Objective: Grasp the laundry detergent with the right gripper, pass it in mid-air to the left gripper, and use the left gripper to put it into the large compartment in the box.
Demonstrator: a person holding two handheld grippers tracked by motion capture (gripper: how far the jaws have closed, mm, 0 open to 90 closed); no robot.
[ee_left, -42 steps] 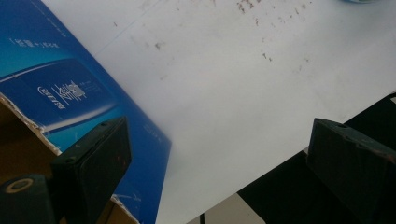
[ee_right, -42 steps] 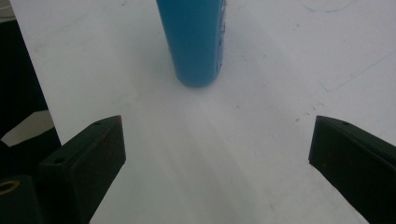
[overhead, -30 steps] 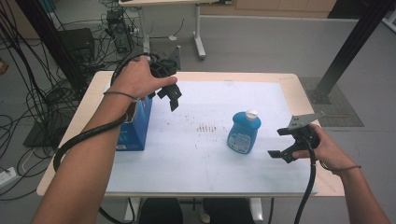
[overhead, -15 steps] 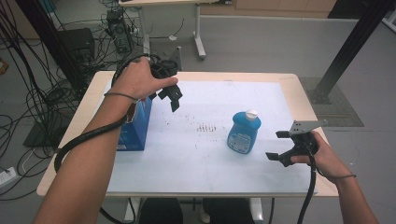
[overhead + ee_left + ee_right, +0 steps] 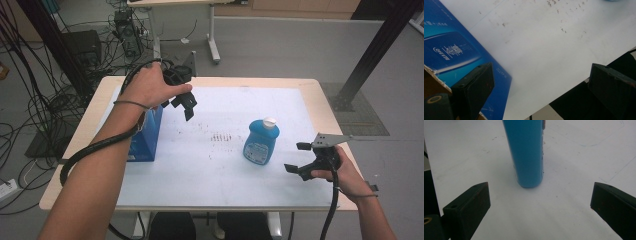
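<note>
Two grippers work over one white-covered table (image 5: pixel 310 107) in the high view. The blue bottle (image 5: pixel 261 142) stands upright right of centre, its white cap up, well apart from the blue box (image 5: pixel 146 134) at the left edge. The right gripper (image 5: pixel 299 157) is held low just beside the bottle, jaws apart and aimed at it, likely lined up for a side grasp; the wrist is level. The left gripper (image 5: pixel 184 100) hovers above the box with the forearm stretched forward, jaws apart.

From the left gripper view, the box (image 5: pixel 451 53) lies below the spread jaws, untouched.

From the right gripper view, the bottle (image 5: pixel 525 152) stands ahead between the wide-open jaws, not yet within them.
</note>
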